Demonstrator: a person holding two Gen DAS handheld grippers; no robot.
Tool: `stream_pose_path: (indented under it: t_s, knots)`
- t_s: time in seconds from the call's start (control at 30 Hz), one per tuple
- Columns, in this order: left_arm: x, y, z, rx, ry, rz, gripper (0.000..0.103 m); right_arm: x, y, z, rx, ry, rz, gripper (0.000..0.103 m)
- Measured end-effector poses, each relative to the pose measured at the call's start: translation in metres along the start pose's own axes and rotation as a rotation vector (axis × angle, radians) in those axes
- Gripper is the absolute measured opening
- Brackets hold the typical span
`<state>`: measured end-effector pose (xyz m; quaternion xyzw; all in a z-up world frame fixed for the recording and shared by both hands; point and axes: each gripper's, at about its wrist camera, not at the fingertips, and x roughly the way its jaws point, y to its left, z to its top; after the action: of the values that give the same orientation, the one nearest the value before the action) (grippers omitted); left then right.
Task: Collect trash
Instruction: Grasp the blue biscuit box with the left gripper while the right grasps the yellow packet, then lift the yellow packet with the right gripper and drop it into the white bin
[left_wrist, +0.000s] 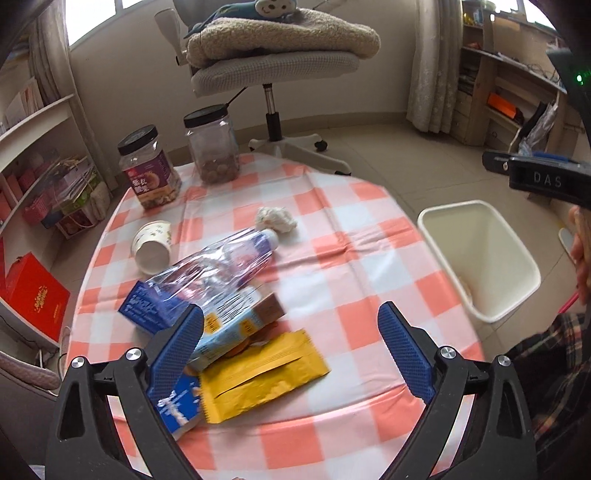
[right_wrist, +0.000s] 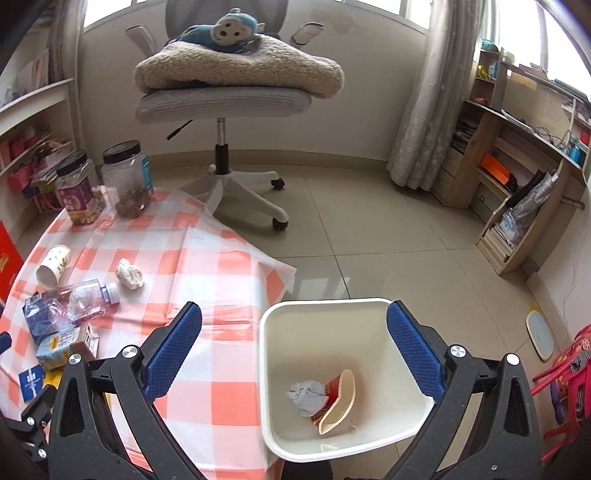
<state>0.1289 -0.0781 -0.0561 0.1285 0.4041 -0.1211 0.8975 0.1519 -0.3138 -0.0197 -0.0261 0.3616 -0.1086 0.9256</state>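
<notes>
My left gripper (left_wrist: 291, 325) is open over the checked table (left_wrist: 351, 258), nothing between its blue pads. Below its left finger lies a heap of trash: a yellow wrapper (left_wrist: 258, 380), a pale blue carton (left_wrist: 229, 325), a blue box (left_wrist: 147, 306) and a crushed clear bottle (left_wrist: 221, 266). A paper cup (left_wrist: 152, 245) lies on its side and a crumpled tissue (left_wrist: 275, 219) sits further back. My right gripper (right_wrist: 293, 321) is open above the white bin (right_wrist: 273, 369), which holds a grey paper wad (right_wrist: 306, 397) and a red-and-cream cup (right_wrist: 340, 400).
Two black-lidded jars (left_wrist: 149, 168) (left_wrist: 212, 147) stand at the table's far edge. An office chair (left_wrist: 273, 66) with blankets is behind the table. Shelves line the left wall (left_wrist: 37, 155) and right wall (right_wrist: 517, 177). The bin (left_wrist: 480, 258) stands on the floor right of the table.
</notes>
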Motion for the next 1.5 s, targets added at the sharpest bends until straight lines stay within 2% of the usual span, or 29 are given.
stream_pose_path:
  t_s: [0.17, 0.33, 0.4, 0.47, 0.6, 0.7, 0.87, 0.9, 0.93, 0.97, 1.0, 1.17, 1.23, 1.33, 1.37, 1.43, 1.5]
  knots:
    - [0.016, 0.041, -0.031, 0.123, 0.148, 0.035, 0.092, 0.000, 0.044, -0.003, -0.143, -0.001, 0.039, 0.096]
    - [0.037, 0.071, -0.057, 0.234, 0.334, -0.023, 0.092, 0.001, 0.080, -0.009, -0.287, 0.017, 0.132, 0.096]
    - [0.048, 0.081, -0.066, 0.259, 0.412, -0.069, 0.092, 0.004, 0.096, -0.015, -0.355, 0.042, 0.209, 0.096]
    - [0.059, 0.088, -0.072, 0.268, 0.476, -0.114, 0.092, 0.006, 0.114, -0.022, -0.440, 0.068, 0.321, 0.096]
    - [0.084, 0.103, -0.082, 0.266, 0.552, -0.138, 0.092, 0.012, 0.153, -0.047, -0.622, 0.156, 0.501, 0.096]
    - [0.096, 0.109, -0.085, 0.262, 0.576, -0.157, 0.092, 0.014, 0.177, -0.067, -0.728, 0.201, 0.566, 0.096]
    - [0.100, 0.112, -0.082, 0.245, 0.548, -0.220, 0.091, 0.015, 0.209, -0.088, -0.863, 0.225, 0.600, 0.096]
    - [0.101, 0.112, -0.084, 0.252, 0.553, -0.227, 0.085, 0.014, 0.215, -0.091, -0.885, 0.228, 0.610, 0.096]
    - [0.102, 0.110, -0.088, 0.263, 0.563, -0.232, 0.072, 0.014, 0.219, -0.093, -0.905, 0.227, 0.615, 0.096]
    - [0.102, 0.110, -0.091, 0.269, 0.559, -0.236, 0.070, 0.014, 0.224, -0.095, -0.925, 0.224, 0.618, 0.096]
    - [0.097, 0.110, -0.093, 0.272, 0.544, -0.242, 0.061, 0.014, 0.230, -0.097, -0.942, 0.222, 0.620, 0.096]
    - [0.066, 0.117, -0.099, 0.232, 0.484, -0.269, 0.057, 0.022, 0.248, -0.105, -0.979, 0.252, 0.619, 0.094]
    - [0.051, 0.122, -0.102, 0.205, 0.454, -0.275, 0.056, 0.029, 0.253, -0.108, -0.984, 0.272, 0.617, 0.079]
    - [0.033, 0.132, -0.106, 0.156, 0.412, -0.277, 0.057, 0.035, 0.258, -0.108, -0.938, 0.303, 0.647, 0.064]
    - [0.029, 0.136, -0.107, 0.140, 0.401, -0.273, 0.057, 0.036, 0.259, -0.106, -0.917, 0.299, 0.649, 0.055]
    - [0.023, 0.139, -0.105, 0.113, 0.382, -0.257, 0.057, 0.039, 0.260, -0.099, -0.879, 0.310, 0.651, 0.025]
    - [0.016, 0.144, -0.102, 0.081, 0.355, -0.255, 0.057, 0.039, 0.259, -0.092, -0.851, 0.312, 0.653, 0.014]
